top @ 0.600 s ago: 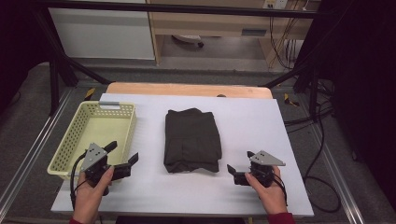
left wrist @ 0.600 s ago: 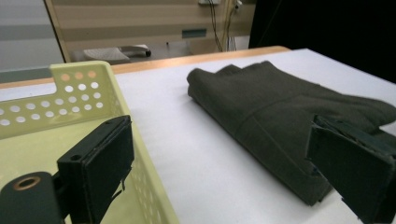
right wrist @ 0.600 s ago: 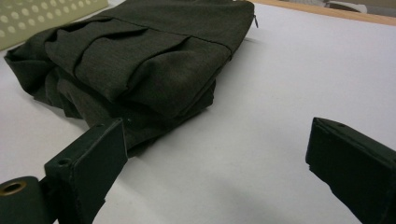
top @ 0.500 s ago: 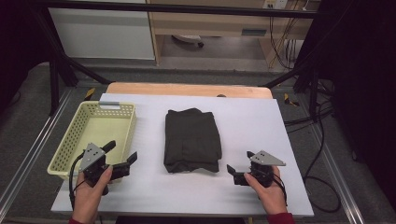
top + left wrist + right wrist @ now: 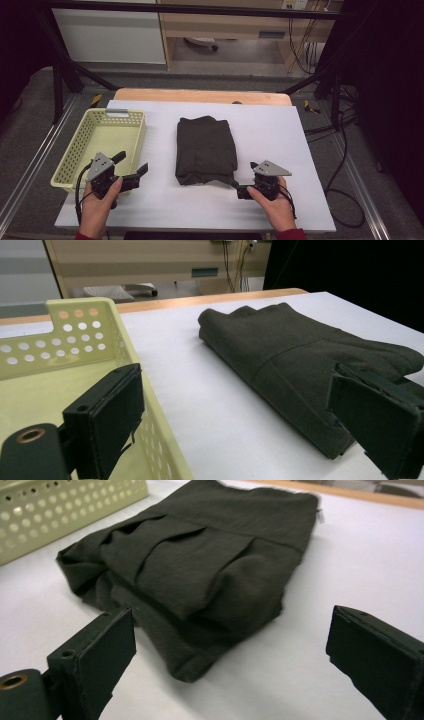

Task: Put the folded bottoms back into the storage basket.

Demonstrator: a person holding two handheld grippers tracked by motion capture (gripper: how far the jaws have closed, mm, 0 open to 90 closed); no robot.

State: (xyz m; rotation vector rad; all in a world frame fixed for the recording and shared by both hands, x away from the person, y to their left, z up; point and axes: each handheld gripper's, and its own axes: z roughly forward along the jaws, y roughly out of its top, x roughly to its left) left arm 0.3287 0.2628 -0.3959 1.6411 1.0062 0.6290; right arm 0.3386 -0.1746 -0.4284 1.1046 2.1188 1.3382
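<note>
Both grippers stand wide apart and hold nothing: the left gripper (image 5: 131,167) sits at the near right corner of the yellow basket (image 5: 75,160), the right gripper (image 5: 243,179) just beside the near right corner of the folded dark garment (image 5: 205,149) mid-table (image 5: 280,135). From above, each hand (image 5: 97,207) grips from the near edge. Up close, the right gripper view shows the garment's (image 5: 200,560) stacked folds, the left its (image 5: 290,350) long side edge.
</note>
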